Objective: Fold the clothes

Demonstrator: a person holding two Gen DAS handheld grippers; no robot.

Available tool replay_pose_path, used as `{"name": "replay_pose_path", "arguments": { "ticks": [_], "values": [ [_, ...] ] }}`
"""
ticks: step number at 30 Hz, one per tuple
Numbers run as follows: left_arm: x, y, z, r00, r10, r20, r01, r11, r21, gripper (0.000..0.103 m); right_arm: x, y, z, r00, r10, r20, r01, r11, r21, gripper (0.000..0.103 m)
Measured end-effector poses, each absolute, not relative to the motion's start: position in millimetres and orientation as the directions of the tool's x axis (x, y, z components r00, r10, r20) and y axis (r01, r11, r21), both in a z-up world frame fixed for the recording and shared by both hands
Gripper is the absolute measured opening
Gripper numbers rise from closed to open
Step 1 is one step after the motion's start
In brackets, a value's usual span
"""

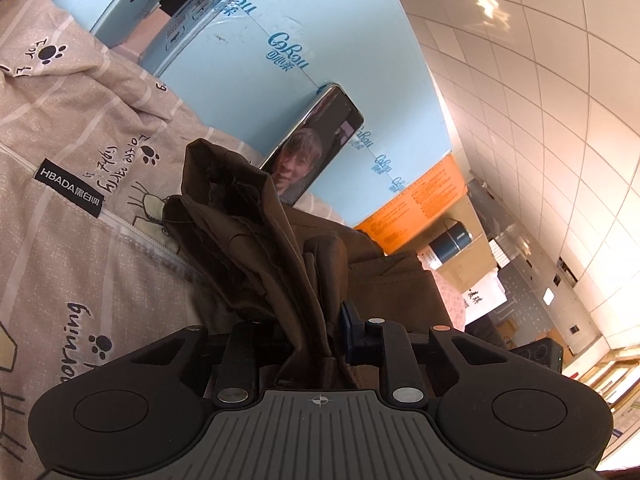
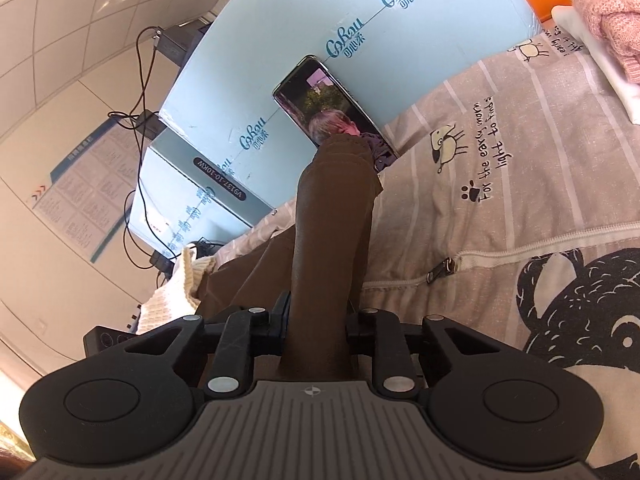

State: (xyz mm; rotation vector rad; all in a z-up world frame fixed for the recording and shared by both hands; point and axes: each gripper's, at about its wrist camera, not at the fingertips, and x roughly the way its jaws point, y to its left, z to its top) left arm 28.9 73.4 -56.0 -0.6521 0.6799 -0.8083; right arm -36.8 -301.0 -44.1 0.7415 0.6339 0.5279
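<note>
Left gripper: your jaws narrow, clamped on bunched edge of brown garment. Right gripper: same, pinching smoother fold. Garment over printed bedding, gathered, unfolded. Grasp done; you judge folding itself remains.

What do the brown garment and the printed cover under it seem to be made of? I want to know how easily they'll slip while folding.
Brown garment: seemingly a matte woven cloth, perhaps cotton twill; it bunches in firm folds with stitched hems. Printed cover: looks like soft, finely speckled woven fabric, matte, with a zipper sewn in.
</note>
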Motion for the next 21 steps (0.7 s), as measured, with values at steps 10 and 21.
{"name": "replay_pose_path", "arguments": {
  "ticks": [10, 21],
  "values": [
    [-5.8, 103.4, -27.9, 0.618, -0.739, -0.269, 0.464, 0.619, -0.633, 0.02, -32.5, -269.6, -28.0, 0.635, 0.711, -0.304, -0.292, 0.584, 0.757, 0.018],
    [-34.9, 138.4, -2.3, 0.758, -0.612, -0.224, 0.427, 0.726, -0.539, 0.02, -17.9, -207.6, -1.5, 0.563, 0.767, -0.308, -0.454, 0.599, 0.66, 0.018]
  ]
}}
